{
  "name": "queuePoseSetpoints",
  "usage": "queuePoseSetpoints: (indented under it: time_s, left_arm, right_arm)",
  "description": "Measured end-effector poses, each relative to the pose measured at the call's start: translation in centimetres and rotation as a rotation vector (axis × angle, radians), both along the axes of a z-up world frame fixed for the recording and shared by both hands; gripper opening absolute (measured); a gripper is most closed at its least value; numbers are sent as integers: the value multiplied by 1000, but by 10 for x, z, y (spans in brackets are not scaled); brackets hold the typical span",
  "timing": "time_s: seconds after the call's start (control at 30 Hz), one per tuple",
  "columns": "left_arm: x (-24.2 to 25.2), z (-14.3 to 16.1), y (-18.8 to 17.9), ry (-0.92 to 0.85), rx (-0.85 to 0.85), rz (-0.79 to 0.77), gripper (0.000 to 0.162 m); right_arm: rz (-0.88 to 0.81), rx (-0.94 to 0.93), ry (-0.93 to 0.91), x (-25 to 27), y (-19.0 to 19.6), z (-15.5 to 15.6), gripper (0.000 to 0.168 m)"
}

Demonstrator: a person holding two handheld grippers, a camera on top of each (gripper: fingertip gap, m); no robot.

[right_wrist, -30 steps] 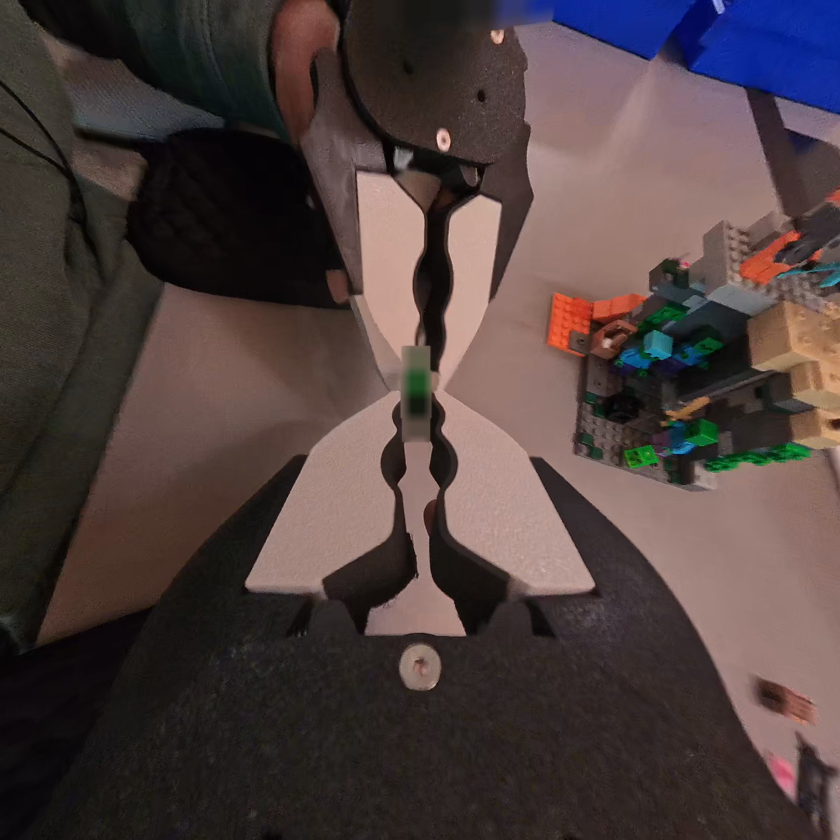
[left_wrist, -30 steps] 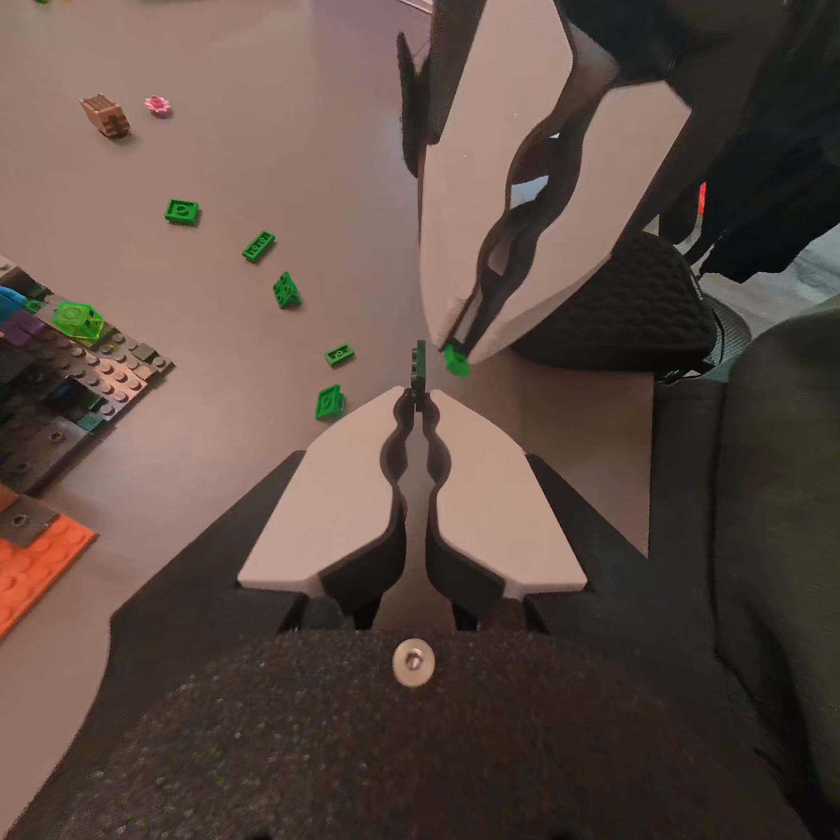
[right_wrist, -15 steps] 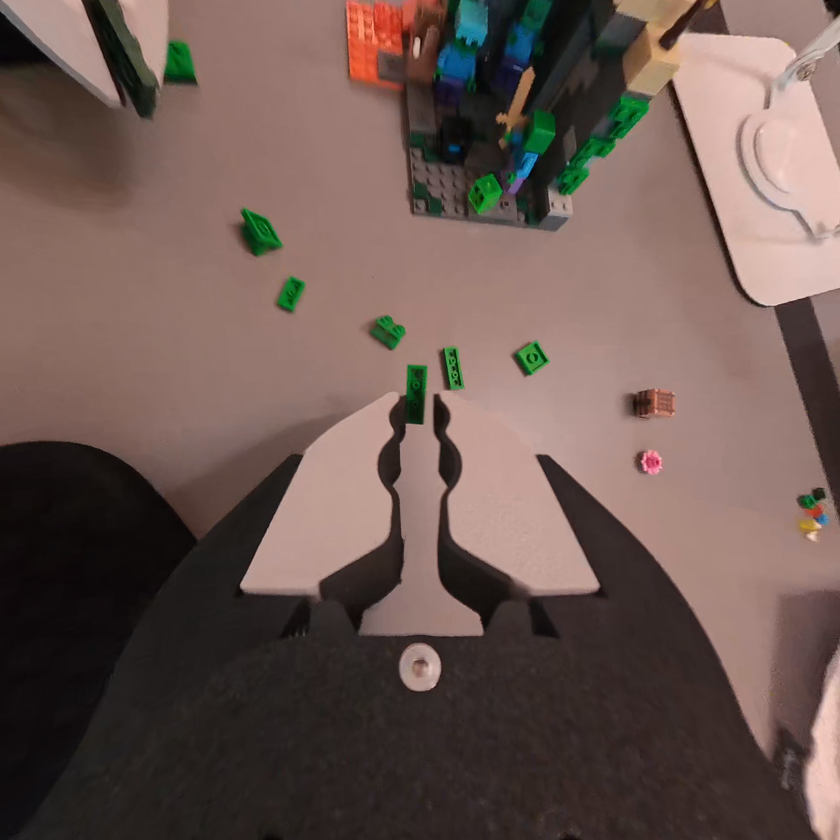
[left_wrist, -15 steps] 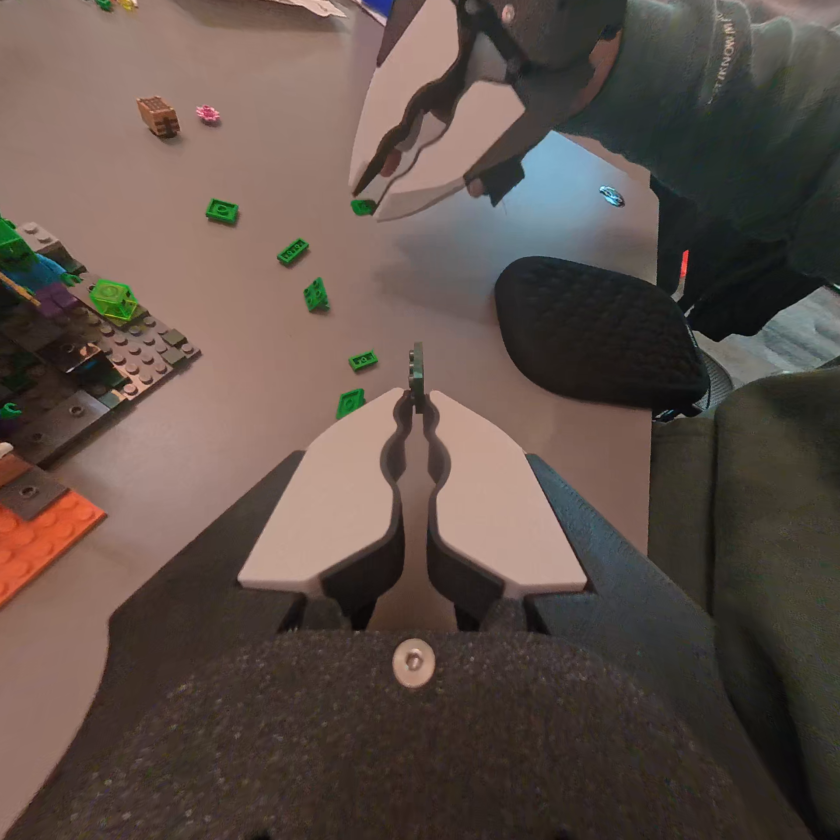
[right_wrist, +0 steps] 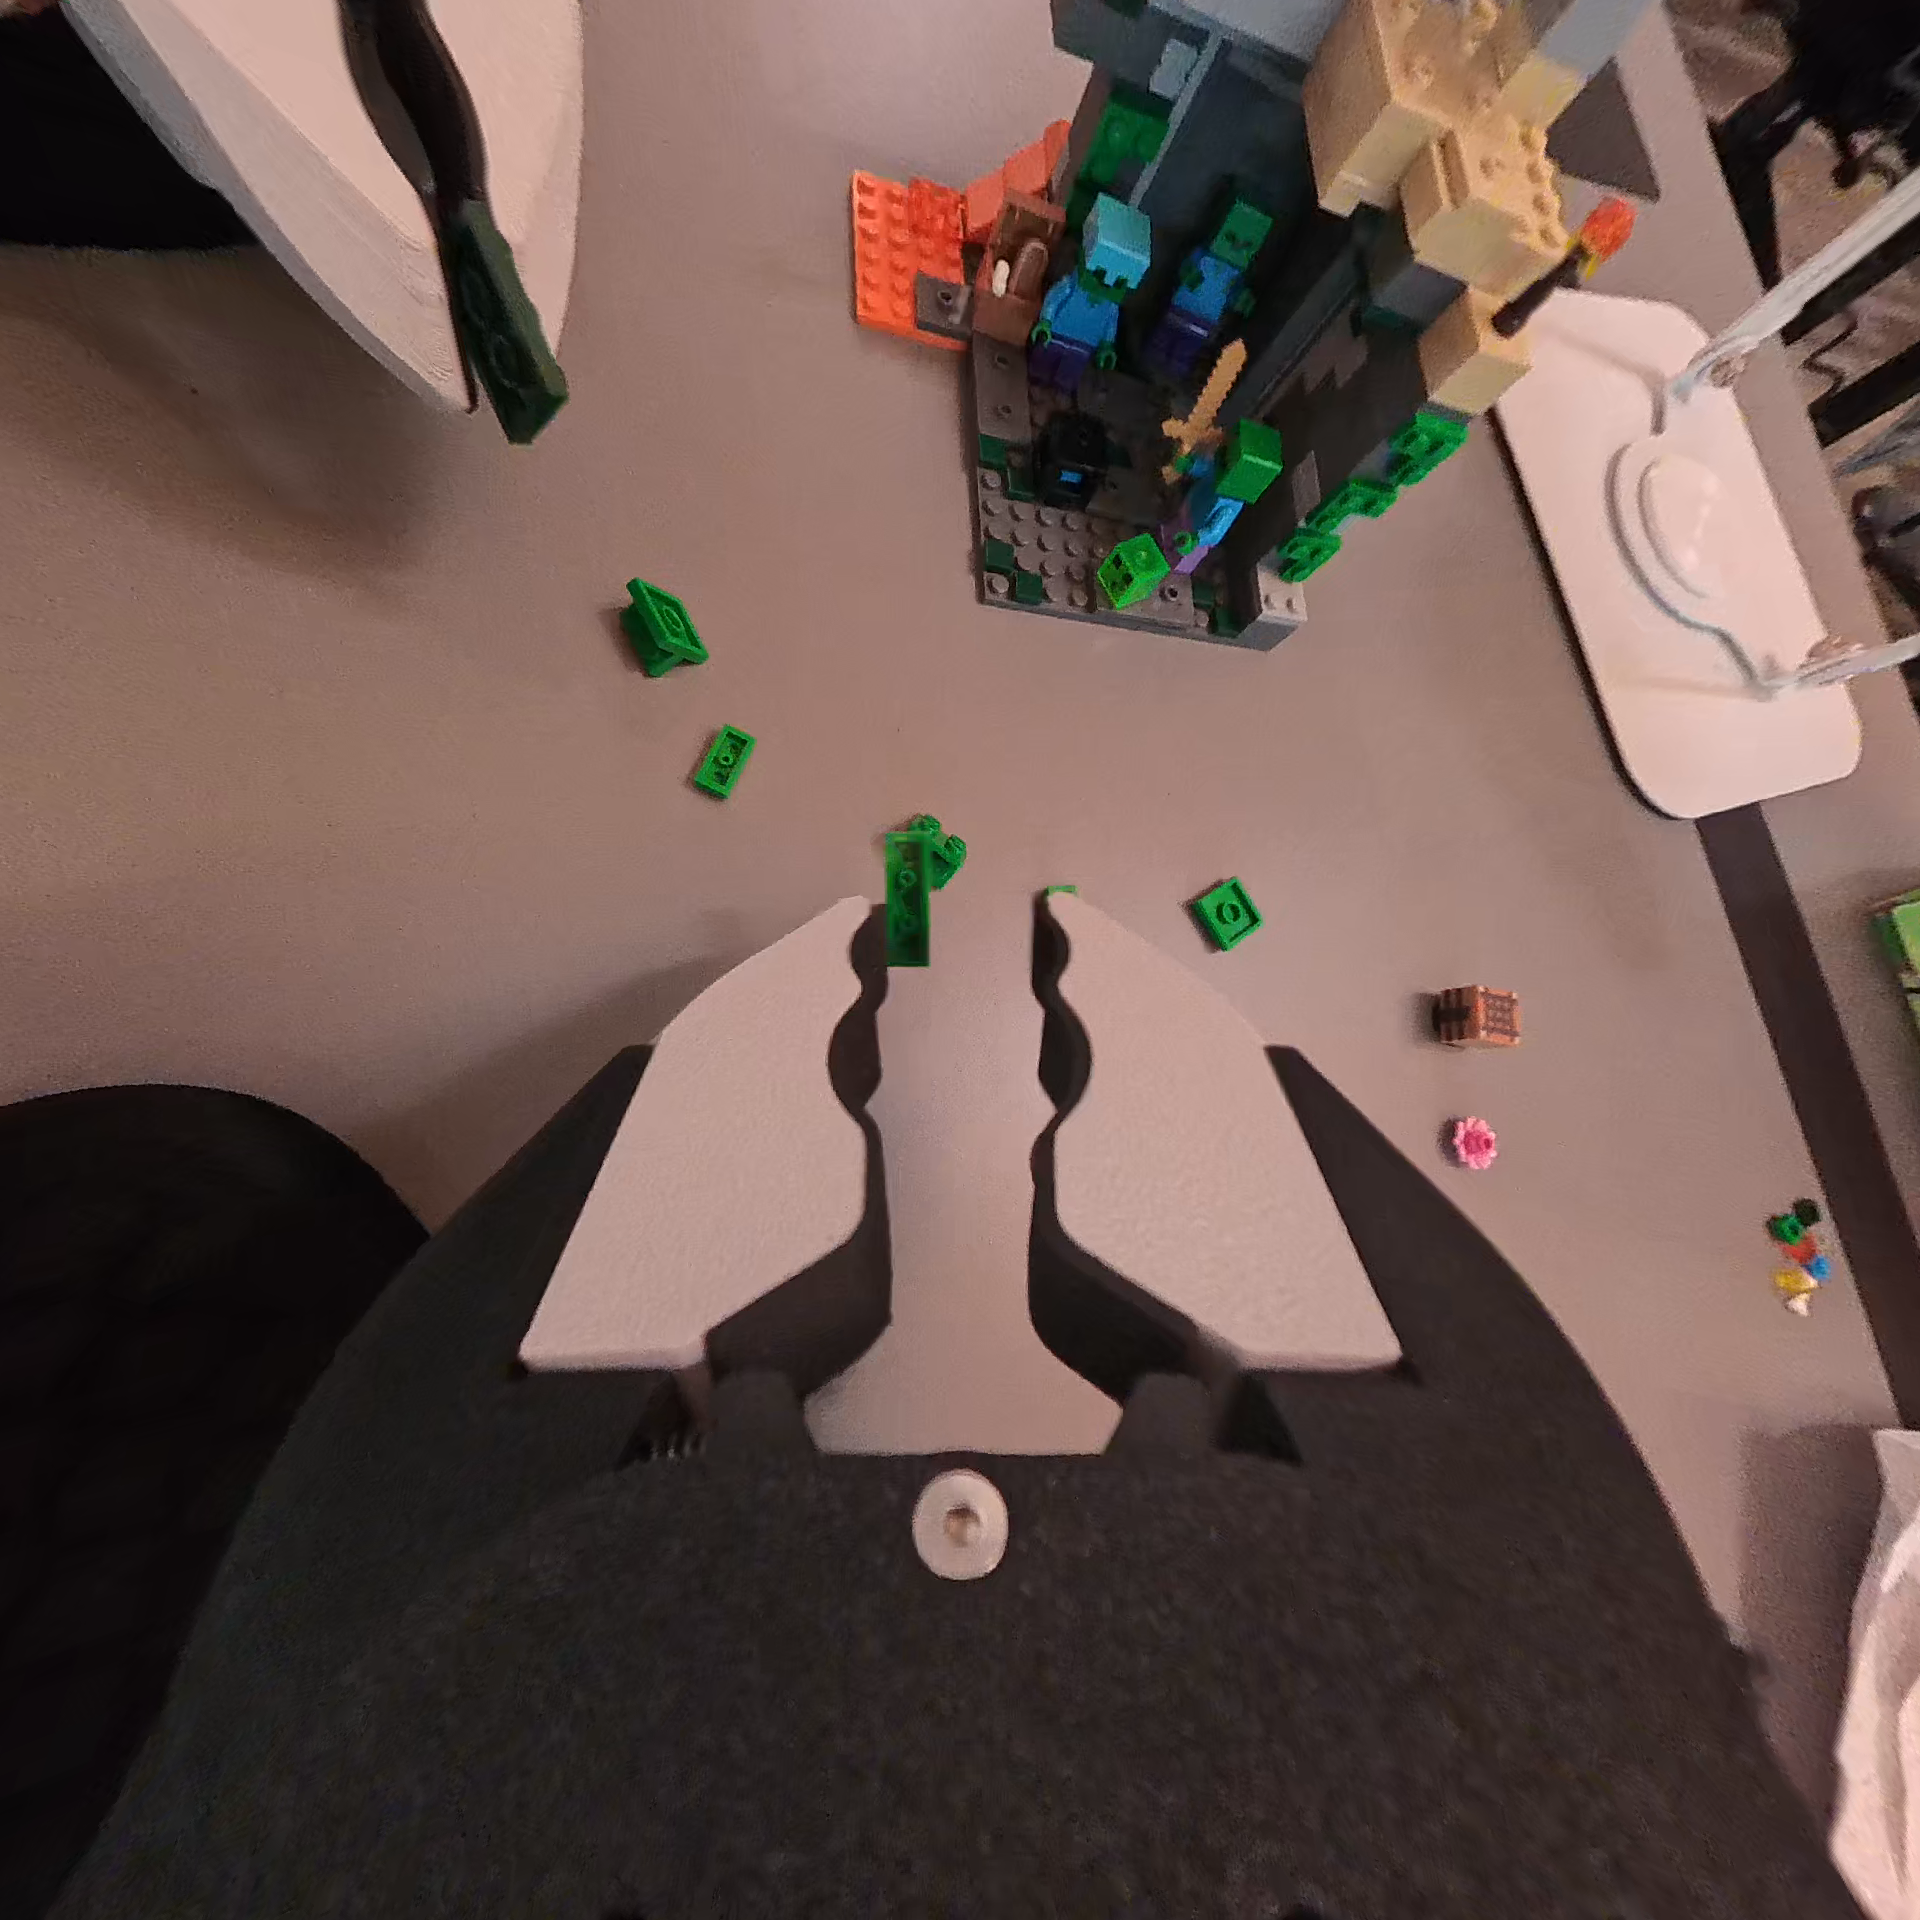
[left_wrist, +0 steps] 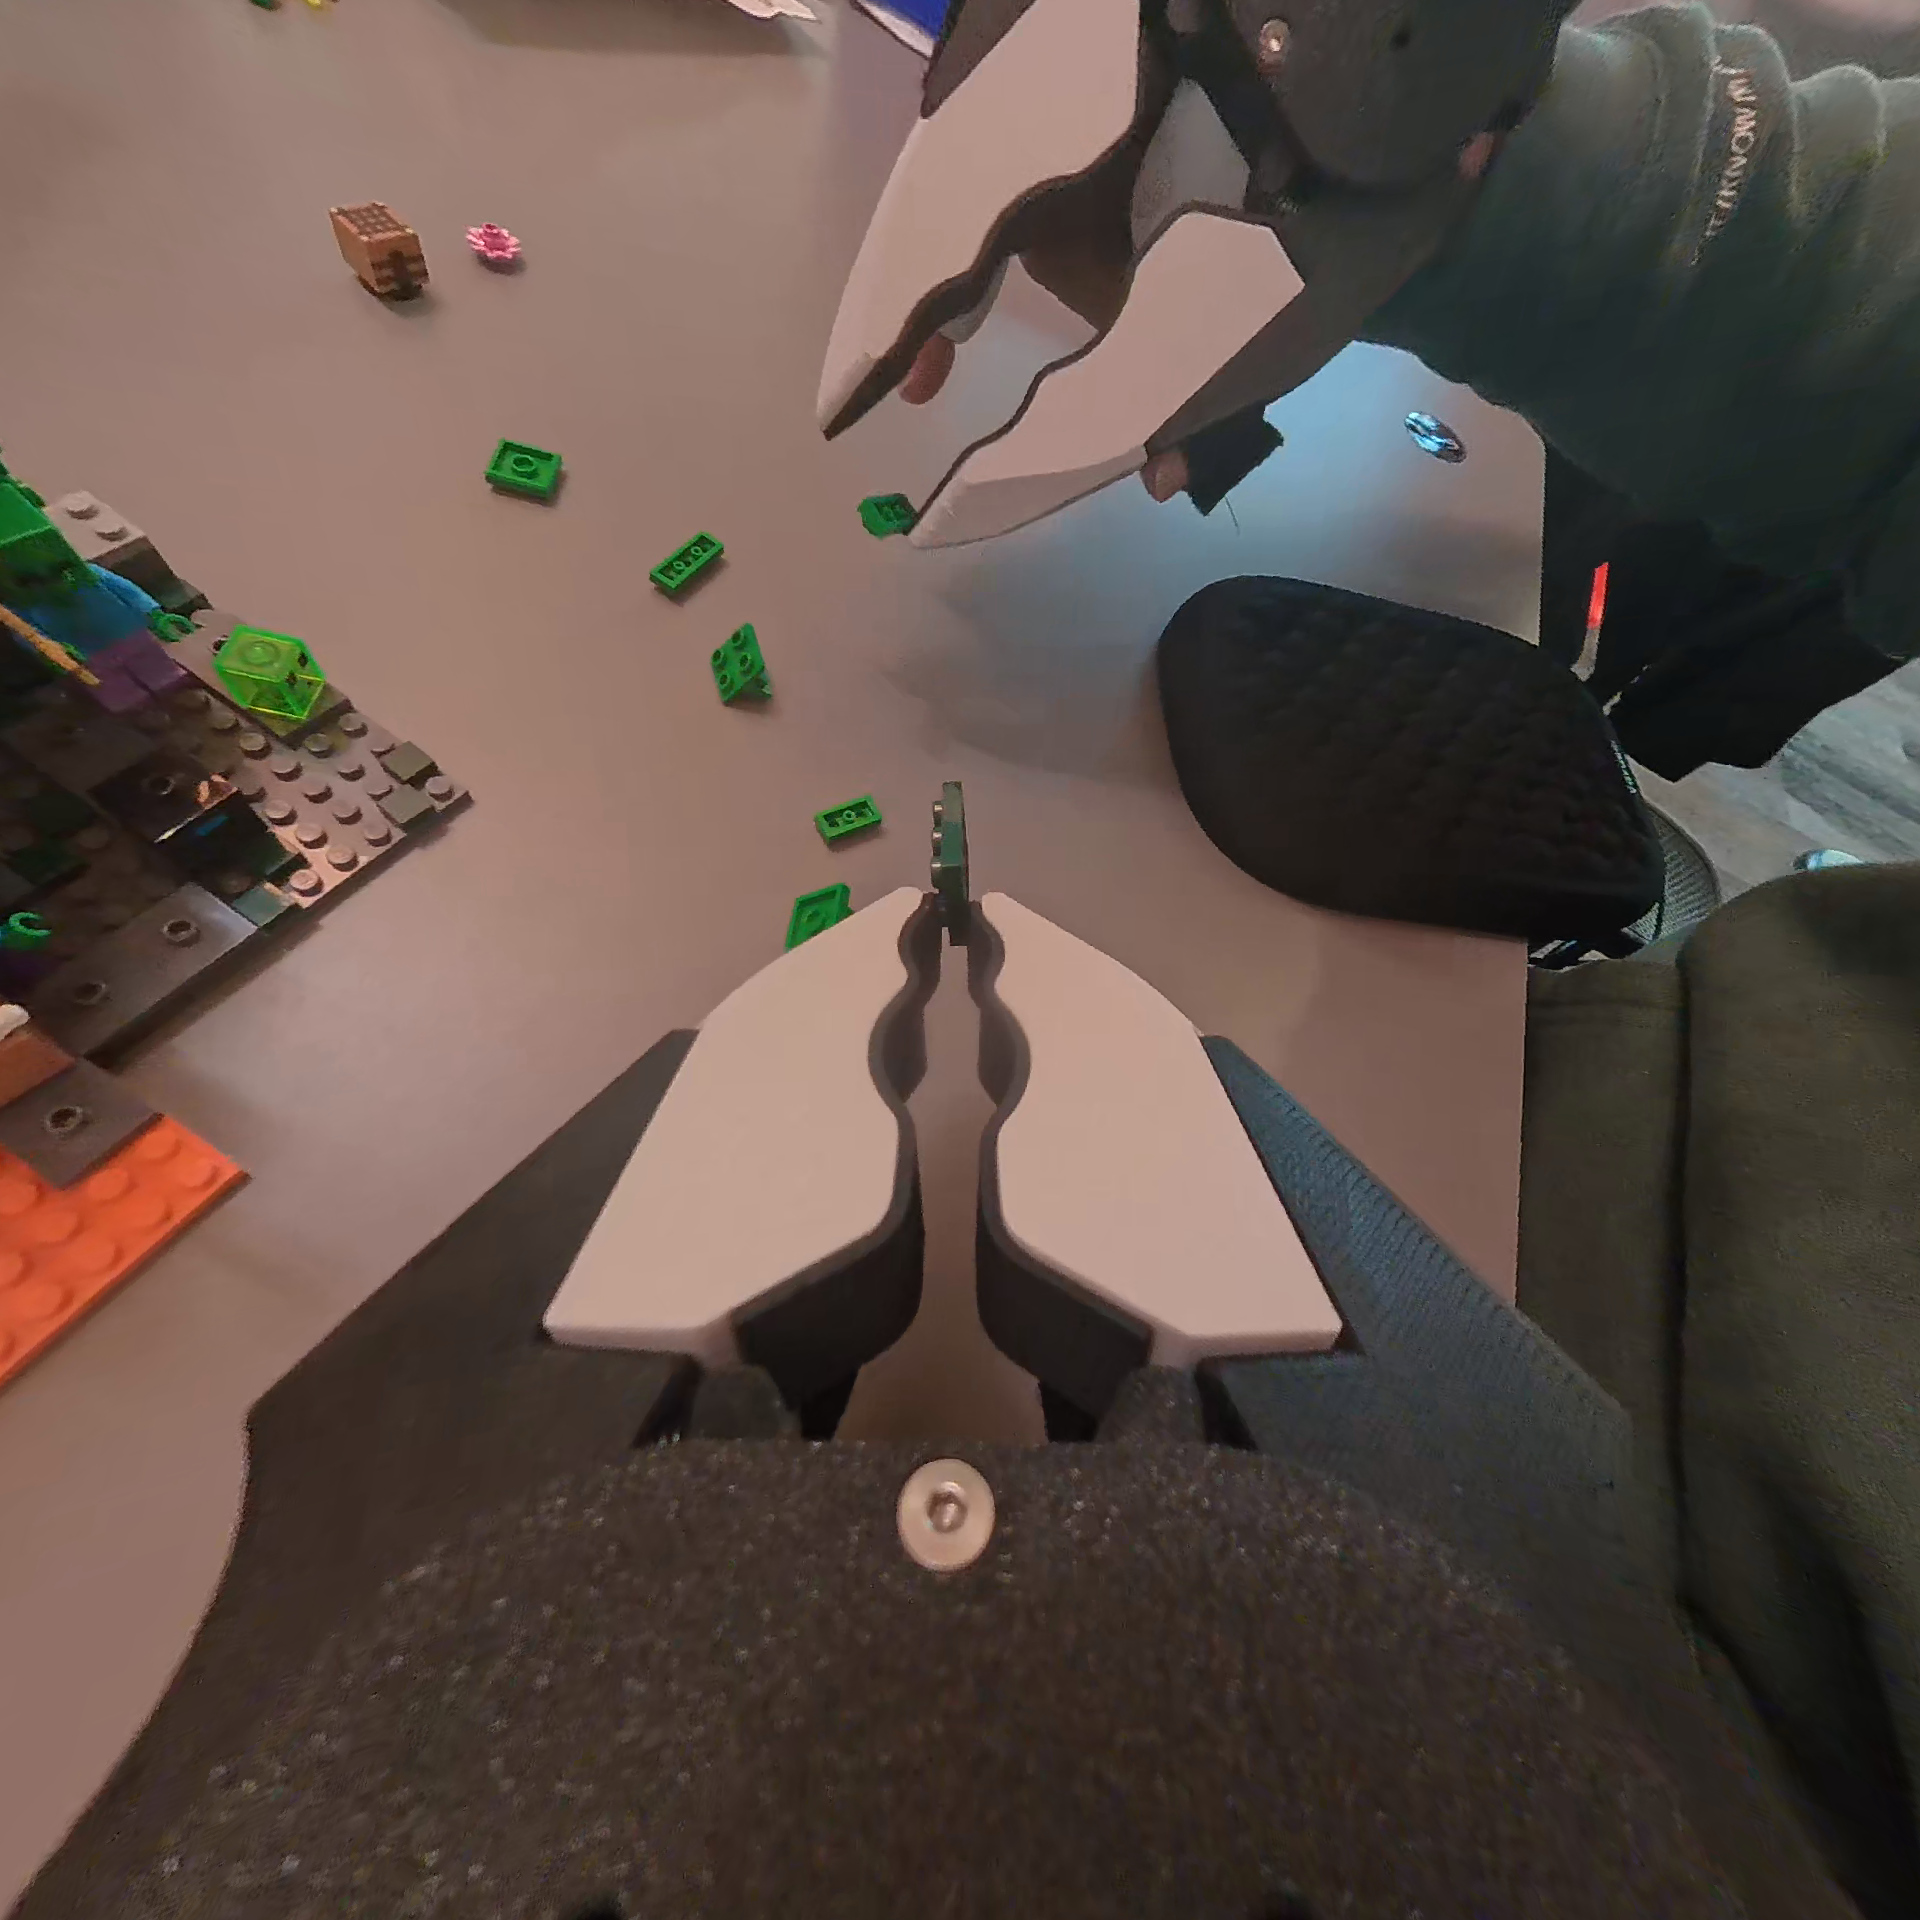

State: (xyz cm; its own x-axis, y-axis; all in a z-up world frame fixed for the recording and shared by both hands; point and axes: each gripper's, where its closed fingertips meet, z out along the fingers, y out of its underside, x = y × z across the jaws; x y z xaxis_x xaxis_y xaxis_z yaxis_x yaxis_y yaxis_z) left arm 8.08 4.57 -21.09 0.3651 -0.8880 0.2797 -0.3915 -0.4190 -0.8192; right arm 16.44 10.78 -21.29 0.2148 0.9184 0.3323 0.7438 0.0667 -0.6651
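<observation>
My left gripper (left_wrist: 951,912) is shut on a dark green plate (left_wrist: 950,847), held on edge above the grey table (left_wrist: 623,260). It also shows at the top left of the right wrist view (right_wrist: 488,400) with the plate (right_wrist: 504,332). My right gripper (right_wrist: 956,902) is open low over the table. A bright green narrow plate (right_wrist: 906,914) lies against the inside of its left fingertip. In the left wrist view the right gripper (left_wrist: 878,473) is farther off, jaws apart, with that green plate (left_wrist: 886,513) at its lower tip.
Several loose green plates (left_wrist: 687,563) (right_wrist: 723,761) lie scattered on the table. A brick build (right_wrist: 1195,364) (left_wrist: 156,748) with an orange plate (left_wrist: 83,1216) stands at the left. A brown block (right_wrist: 1478,1015), a pink flower (right_wrist: 1472,1141), a white tray (right_wrist: 1683,623) and a black padded chair arm (left_wrist: 1392,738) are nearby.
My right gripper left the left gripper's tip, swung down over the table and opened; the bright green plate is no longer pinched. My left gripper stayed put, still holding the dark green plate.
</observation>
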Motion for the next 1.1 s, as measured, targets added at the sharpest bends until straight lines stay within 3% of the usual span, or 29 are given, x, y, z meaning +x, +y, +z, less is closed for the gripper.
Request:
queuePoseSetpoints:
  time_s: [0.13,0.33,0.6,0.8,1.1]
  left_arm:
    - [2,-1,-2,4,2,-11,4]
    - [6,1,-1,-4,-2,-15,4]
    - [39,21,9,-16,99,-79,4]
    - [47,-19,25,285,274,-122,4]
    - [45,-22,19,233,226,-104,4]
  right_arm:
    - [34,-7,45,-5,-11,8,7]
    - [43,-157,110,-10,-23,12,9]
    - [105,-77,46,-21,-33,0,11]
    - [118,-34,62,-22,-36,7,11]
    - [63,-31,87,-6,-34,4,13]
